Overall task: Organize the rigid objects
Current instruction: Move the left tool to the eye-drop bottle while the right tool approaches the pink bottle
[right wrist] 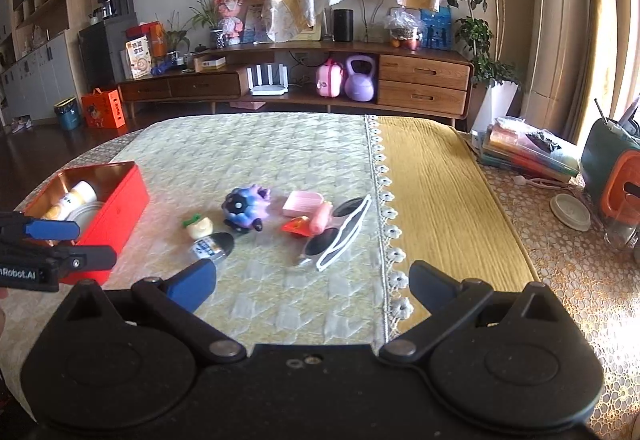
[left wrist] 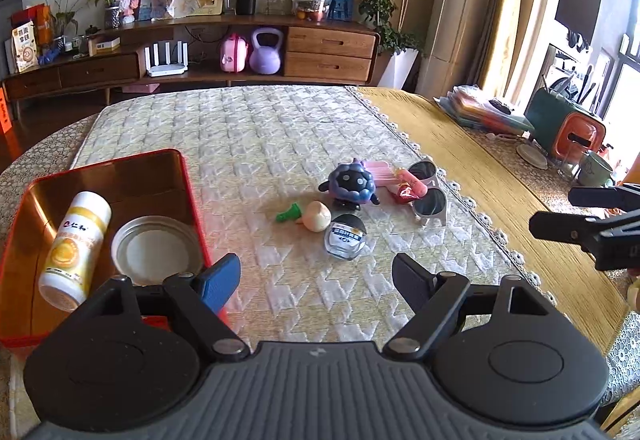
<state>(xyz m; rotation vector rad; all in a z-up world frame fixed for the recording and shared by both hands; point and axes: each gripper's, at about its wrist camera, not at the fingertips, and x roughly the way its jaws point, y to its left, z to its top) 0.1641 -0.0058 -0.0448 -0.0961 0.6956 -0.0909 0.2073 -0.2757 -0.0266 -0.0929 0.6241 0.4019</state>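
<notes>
Left gripper [left wrist: 316, 280]: jaws stood wide apart, nothing between them, over the quilted cloth [left wrist: 248, 135] just right of the red tin's near corner.
Right gripper [right wrist: 312, 286]: jaws spread as wide as they go, empty, above the cloth's lace edge [right wrist: 386, 215].
Red tin [left wrist: 192, 199]: at the left of the cloth, open, with a gold inside.
In the tin: a white and yellow bottle [left wrist: 74, 250] lying tilted, beside a round metal lid [left wrist: 154, 250].
Small glass bottle [left wrist: 347, 238]: on its side on the cloth, black cap pointing away, nearest the left gripper.
Cream radish toy [left wrist: 316, 216]: touching the glass bottle's cap end, green leaf to its left.
Blue-purple toy creature [left wrist: 352, 185]: just behind the radish toy.
Pink comb [left wrist: 380, 169]: behind and right of the creature.
Pink tube and red wrapper [left wrist: 408, 185]: lying against the sunglasses.
White sunglasses [left wrist: 430, 191]: lenses dark, near the lace edge.
Yellow runner [right wrist: 440, 199]: right of the cloth, bare.
</notes>
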